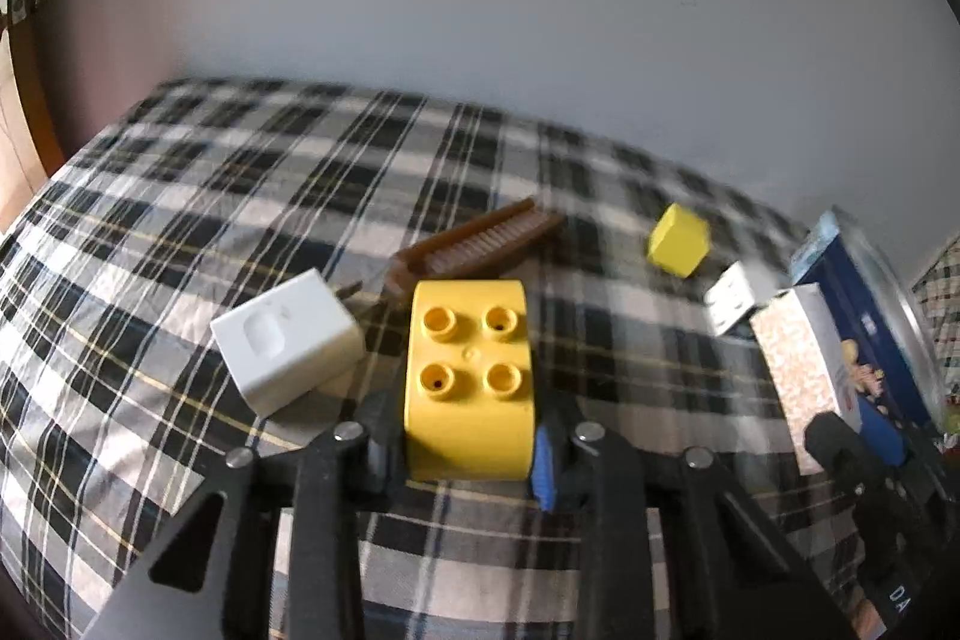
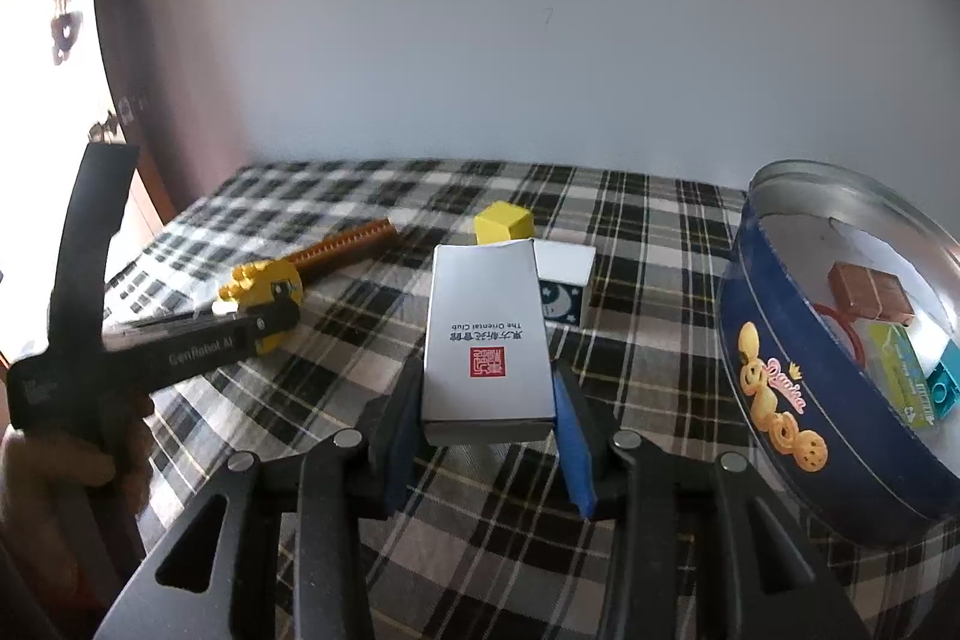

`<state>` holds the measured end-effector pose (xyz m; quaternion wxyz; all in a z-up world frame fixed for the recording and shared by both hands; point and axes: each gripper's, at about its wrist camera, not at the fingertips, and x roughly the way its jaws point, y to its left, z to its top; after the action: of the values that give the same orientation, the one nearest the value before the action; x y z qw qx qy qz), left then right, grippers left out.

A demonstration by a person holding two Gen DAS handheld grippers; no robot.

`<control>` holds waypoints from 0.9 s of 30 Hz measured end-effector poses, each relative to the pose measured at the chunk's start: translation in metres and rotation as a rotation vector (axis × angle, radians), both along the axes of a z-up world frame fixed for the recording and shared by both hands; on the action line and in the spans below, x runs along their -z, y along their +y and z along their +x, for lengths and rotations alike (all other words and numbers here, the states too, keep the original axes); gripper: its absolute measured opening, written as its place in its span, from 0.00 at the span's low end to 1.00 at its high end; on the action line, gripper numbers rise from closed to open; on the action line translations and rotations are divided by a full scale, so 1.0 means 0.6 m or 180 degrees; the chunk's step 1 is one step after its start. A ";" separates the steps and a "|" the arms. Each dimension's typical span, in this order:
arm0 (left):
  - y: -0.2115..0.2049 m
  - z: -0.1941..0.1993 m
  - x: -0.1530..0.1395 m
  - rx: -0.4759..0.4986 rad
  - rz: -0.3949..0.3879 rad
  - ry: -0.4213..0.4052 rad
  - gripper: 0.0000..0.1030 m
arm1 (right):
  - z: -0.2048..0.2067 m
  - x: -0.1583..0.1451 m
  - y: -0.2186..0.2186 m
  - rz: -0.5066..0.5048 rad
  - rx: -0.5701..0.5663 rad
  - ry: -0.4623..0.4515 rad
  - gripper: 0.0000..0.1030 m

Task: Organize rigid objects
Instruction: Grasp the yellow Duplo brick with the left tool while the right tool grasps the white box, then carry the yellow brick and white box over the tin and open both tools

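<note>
1. left wrist view: the left gripper (image 1: 474, 436) pinches a yellow plastic studded building brick (image 1: 469, 379) between its fingers, above a black-and-white plaid cloth (image 1: 150, 232).
2. on the cloth, a white plastic block (image 1: 288, 340) lies at ten o'clock of the brick, a brown plastic comb (image 1: 480, 244) at twelve, and a small yellow cube (image 1: 678, 239) at two.
3. right wrist view: the right gripper (image 2: 487, 436) pinches a silver cardboard box (image 2: 487, 334). a round blue cookie tin (image 2: 798, 370), open, sits at three o'clock.
4. the tin already holds a brown block (image 2: 870, 295) and a teal brick (image 2: 945, 382), so it looks like the collection place.
5. to do this well, carry each piece over the rim, lower it onto a free spot, then release, one hand at a time.
6. readable writing: "the oriental club" on the box with a red seal, and "genrobot ai" on the left gripper. the tin's script is unclear.
</note>
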<state>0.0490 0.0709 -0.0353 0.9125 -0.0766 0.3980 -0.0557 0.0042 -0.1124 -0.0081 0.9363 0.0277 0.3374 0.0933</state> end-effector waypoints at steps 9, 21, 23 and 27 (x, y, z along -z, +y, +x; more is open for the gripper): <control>-0.044 -0.054 -0.051 0.0082 0.0307 -0.0792 0.29 | -0.046 -0.043 -0.006 -0.0222 0.0273 -0.0771 0.42; -0.052 -0.064 -0.065 -0.0014 0.0526 -0.1023 0.29 | -0.050 -0.052 -0.010 -0.0301 0.0379 -0.0896 0.42; -0.053 -0.064 -0.063 -0.0024 0.0541 -0.1023 0.29 | -0.050 -0.052 -0.010 -0.0292 0.0374 -0.0889 0.42; -0.058 -0.068 -0.063 -0.0039 0.0589 -0.1044 0.29 | -0.054 -0.053 -0.013 -0.0209 0.0346 -0.0889 0.42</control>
<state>0.0081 0.0358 0.0023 0.9686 0.0153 0.2469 -0.0251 -0.0280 -0.1205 0.0236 0.9782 0.0021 0.2048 0.0343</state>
